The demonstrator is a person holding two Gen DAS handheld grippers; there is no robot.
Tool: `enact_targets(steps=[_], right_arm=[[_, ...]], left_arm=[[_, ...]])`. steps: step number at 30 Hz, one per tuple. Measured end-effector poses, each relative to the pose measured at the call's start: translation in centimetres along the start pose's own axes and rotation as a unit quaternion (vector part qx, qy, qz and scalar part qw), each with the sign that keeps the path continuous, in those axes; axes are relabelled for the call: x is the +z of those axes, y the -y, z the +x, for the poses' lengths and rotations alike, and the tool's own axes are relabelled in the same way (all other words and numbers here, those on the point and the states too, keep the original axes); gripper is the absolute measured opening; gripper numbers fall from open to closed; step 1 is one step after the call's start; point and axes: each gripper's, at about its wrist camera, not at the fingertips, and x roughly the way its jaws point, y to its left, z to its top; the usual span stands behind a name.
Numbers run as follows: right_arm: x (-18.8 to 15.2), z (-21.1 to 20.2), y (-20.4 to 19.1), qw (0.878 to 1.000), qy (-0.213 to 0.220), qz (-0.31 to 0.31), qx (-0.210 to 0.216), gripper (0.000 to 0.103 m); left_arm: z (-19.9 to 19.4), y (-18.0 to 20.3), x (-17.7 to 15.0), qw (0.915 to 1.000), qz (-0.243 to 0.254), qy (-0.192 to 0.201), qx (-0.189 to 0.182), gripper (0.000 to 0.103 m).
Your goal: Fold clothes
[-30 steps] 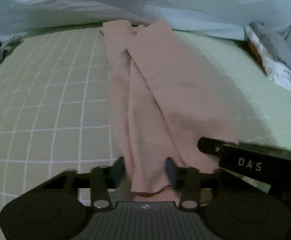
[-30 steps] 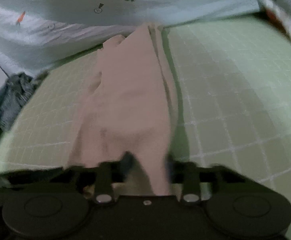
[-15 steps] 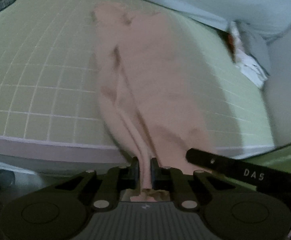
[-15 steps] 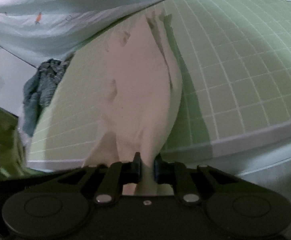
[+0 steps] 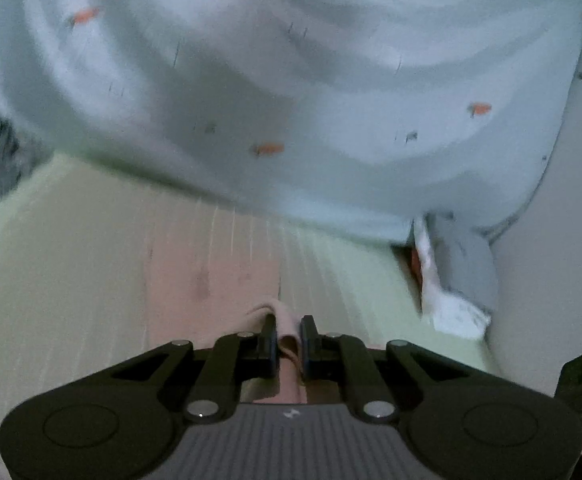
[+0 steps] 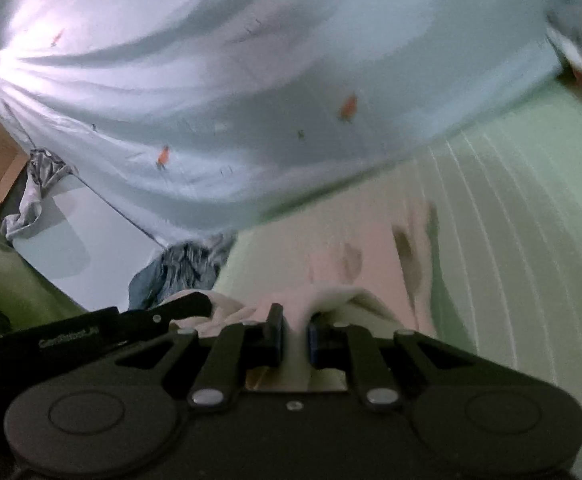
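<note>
The left gripper is clamped on a bunched fold of the long pink fabric garment; the right gripper likewise pinches its edge. Ahead of both, the garment stretches over the pale green grid-lined mat, with the light blue carrot-print sheet beyond.

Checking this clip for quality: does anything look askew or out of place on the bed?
Nothing alarming. Both grippers, left gripper and right gripper, are shut on the pink garment, which lies along the green grid sheet. A crumpled grey garment sits bunched at the sheet's edge, unfolded. Both views are motion-blurred.
</note>
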Motion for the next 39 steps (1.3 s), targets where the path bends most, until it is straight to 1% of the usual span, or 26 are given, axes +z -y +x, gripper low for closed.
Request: enact_targets(steps=[2,4,7,11,16,19,23,25,29,33,35,36,38,39], right_arm=[[1.8,0.9,-0.8,1.0,0.01,-0.024,-0.003,0.013],[3.2,2.4,-1.4,0.999,0.015,-0.046,-0.009,0.013],[4.8,4.2,-1.6,0.998,0.014,-0.064,-0.024,0.013],[6.1,7.1,-1.5,0.995,0.008,-0.086,-0.043,0.013],[6.7,12.2,-0.5,0.992,-0.022,-0.099,-0.07,0.013],[6.1,15.4,0.5,0.989,-0.043,-0.106,-0.089,0.013],[4.5,19.4,2.5,0.984,-0.081,-0.1,-0.124,0.014],[3.5,21.1,3.8,0.98,-0.1,-0.09,-0.144,0.015],[2.5,23.0,5.5,0.979,-0.115,-0.063,-0.157,0.016],[3.8,23.9,6.2,0.978,-0.135,-0.036,-0.157,0.016],[4.6,24.4,6.5,0.977,-0.144,-0.014,-0.156,0.017],[5.1,24.6,6.6,0.977,-0.149,-0.006,-0.155,0.018],[6.1,24.6,6.4,0.977,-0.147,0.0,-0.151,0.019],[6.6,24.4,6.3,0.979,-0.141,0.0,-0.15,0.023]], left_arm=[[0.6,0.2,1.5,0.9999,0.002,0.015,0.005,0.012],[1.7,-0.4,2.6,0.9999,0.0,0.014,0.007,0.012],[3.5,-1.5,4.2,0.9999,-0.004,0.011,0.009,0.012],[5.9,-2.9,6.3,0.9999,-0.009,0.007,0.012,0.012],[10.2,-6.1,6.3,0.9991,-0.027,-0.022,0.024,0.012],[13.3,-8.0,5.8,0.9972,-0.047,-0.049,0.032,0.012],[17.8,-10.5,4.4,0.9913,-0.077,-0.096,0.047,0.012],[19.3,-11.5,3.5,0.9881,-0.083,-0.116,0.056,0.012],[22.1,-13.5,1.7,0.9804,-0.093,-0.156,0.076,0.013],[22.8,-14.6,2.0,0.9777,-0.106,-0.166,0.073,0.014],[22.9,-14.5,2.7,0.9774,-0.104,-0.169,0.074,0.017],[22.8,-14.6,3.3,0.978,-0.107,-0.164,0.073,0.019],[22.4,-14.9,4.6,0.9795,-0.112,-0.152,0.071,0.019],[22.0,-15.2,5.5,0.9813,-0.117,-0.136,0.069,0.021]])
